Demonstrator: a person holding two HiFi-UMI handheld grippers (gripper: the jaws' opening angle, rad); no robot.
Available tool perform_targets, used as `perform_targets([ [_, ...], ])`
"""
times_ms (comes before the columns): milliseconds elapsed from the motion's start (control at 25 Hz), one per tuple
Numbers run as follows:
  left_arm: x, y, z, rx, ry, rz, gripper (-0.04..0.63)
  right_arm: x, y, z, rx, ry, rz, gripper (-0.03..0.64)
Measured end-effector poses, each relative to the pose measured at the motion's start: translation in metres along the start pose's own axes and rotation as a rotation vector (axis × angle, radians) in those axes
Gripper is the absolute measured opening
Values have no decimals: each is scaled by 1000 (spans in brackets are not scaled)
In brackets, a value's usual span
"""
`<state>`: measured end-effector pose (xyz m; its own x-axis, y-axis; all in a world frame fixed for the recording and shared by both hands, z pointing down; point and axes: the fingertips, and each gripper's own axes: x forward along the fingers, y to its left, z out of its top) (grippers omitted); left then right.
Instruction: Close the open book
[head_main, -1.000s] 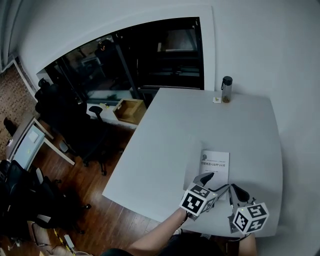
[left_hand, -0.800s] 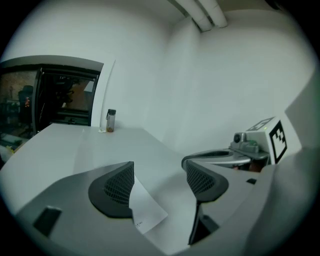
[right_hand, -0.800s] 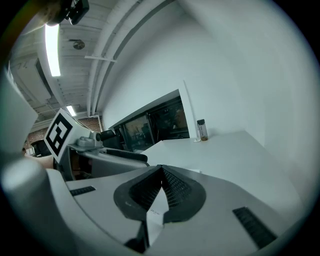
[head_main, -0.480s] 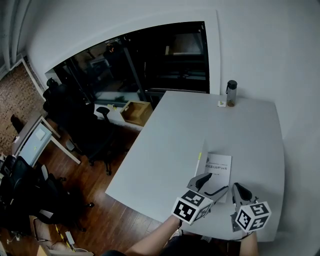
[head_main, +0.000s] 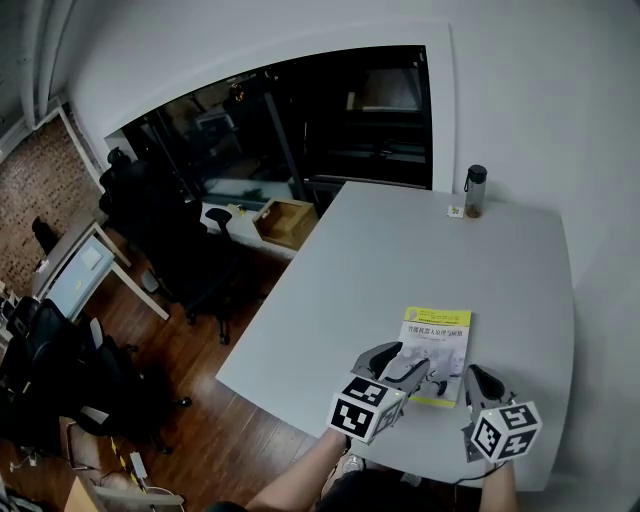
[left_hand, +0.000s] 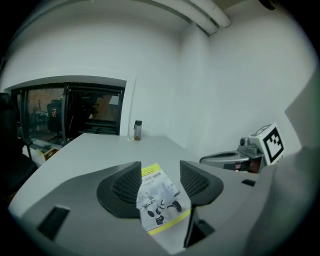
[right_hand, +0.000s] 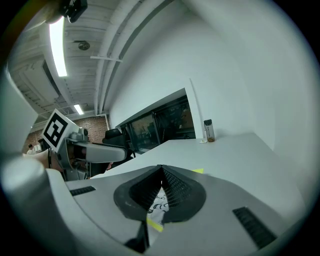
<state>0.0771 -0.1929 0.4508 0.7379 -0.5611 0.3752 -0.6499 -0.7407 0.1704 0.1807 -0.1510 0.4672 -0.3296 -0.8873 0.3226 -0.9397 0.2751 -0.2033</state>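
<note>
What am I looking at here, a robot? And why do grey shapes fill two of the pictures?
No robot: a person holds a hand-worked claw in each hand. The wide picture comes from a camera on the person's head, looking down. The other two come from cameras riding on the claws, so the grey shapes are each claw's own jaws. On the white table lies a closed book with a yellow-and-white cover; a bottle stands at the far edge. The left claw has its jaws apart, though they have just been closing a little; nothing is gripped, and the book only shows beyond them. The right claw has its jaws together, by the book's near edge.
</note>
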Motion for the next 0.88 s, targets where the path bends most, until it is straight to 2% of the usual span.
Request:
perform_targets([
  [160,10,9,-12,-6,22,41,124,0,-2,2,-24,6,2,3],
  [240,13,3,-13,-10,11,39,50,-2,-4,2,-32,8,6,3],
  [320,15,-7,-13,-4,-4,27,5,-5,-5,3,-39,7,18,3],
  [440,19,-18,-12,9,-15,20,5,-6,-7,4,-45,1,49,3],
  [680,18,-25,-12,13,-13,54,5,-2,-8,9,-68,-20,87,3],
  [880,6,-29,-8,2,-33,34,5,-8,9,18,-111,-53,99,3],
])
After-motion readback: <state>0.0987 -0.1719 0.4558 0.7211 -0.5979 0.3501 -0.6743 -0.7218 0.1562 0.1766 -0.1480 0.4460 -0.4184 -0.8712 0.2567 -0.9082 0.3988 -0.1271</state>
